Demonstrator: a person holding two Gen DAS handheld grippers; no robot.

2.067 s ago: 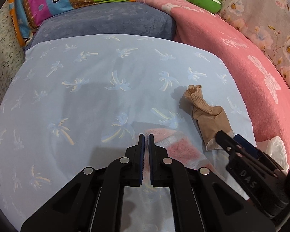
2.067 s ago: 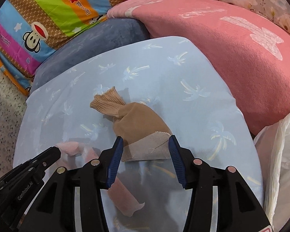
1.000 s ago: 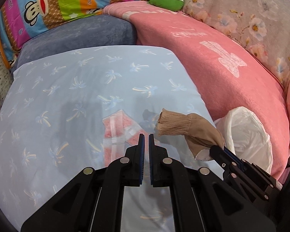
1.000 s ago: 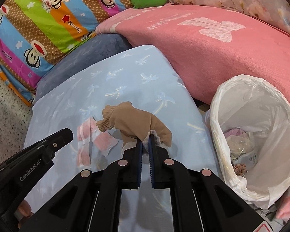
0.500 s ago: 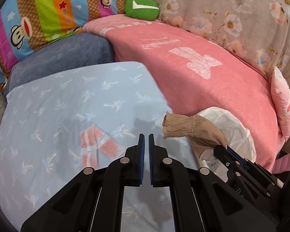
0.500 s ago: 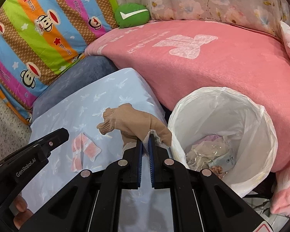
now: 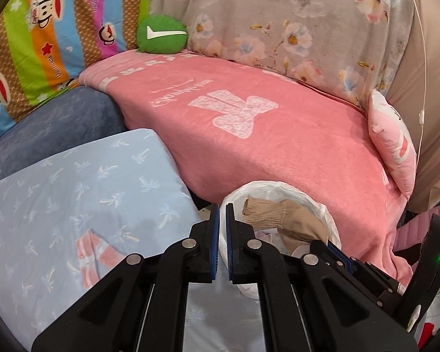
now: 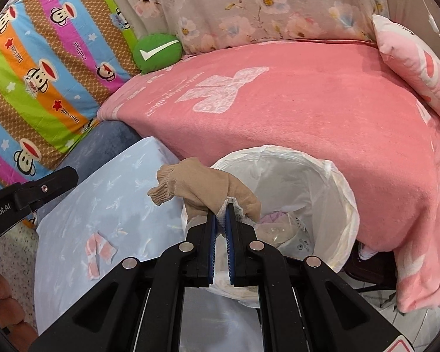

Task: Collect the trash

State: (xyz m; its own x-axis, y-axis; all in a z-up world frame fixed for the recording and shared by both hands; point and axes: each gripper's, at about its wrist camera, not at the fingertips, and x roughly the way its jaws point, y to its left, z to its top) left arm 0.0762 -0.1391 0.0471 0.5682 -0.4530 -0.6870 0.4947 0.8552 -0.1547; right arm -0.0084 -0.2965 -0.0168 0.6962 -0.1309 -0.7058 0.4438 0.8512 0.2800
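Left of the white plastic-lined trash bin [image 8: 322,182], our left gripper [image 7: 222,205] is closed on nothing. Over the bin's near rim, our right gripper [image 8: 221,208] pinches the crumpled tan sock [image 8: 202,184], partly hiding the bin's contents.

Left gripper [image 7: 222,205] closed and empty, jaws nearly together. Just right of the fingertips, a tan stocking [image 7: 281,220] pinched by the right gripper [image 7: 333,248] over the white-lined trash bin [image 7: 331,220]. Left of the fingers, a pink-and-white scrap [image 7: 94,252] flat on the light blue palm-print cloth [image 7: 73,193]. Beyond the fingertips, a pink blanket [image 7: 278,152].
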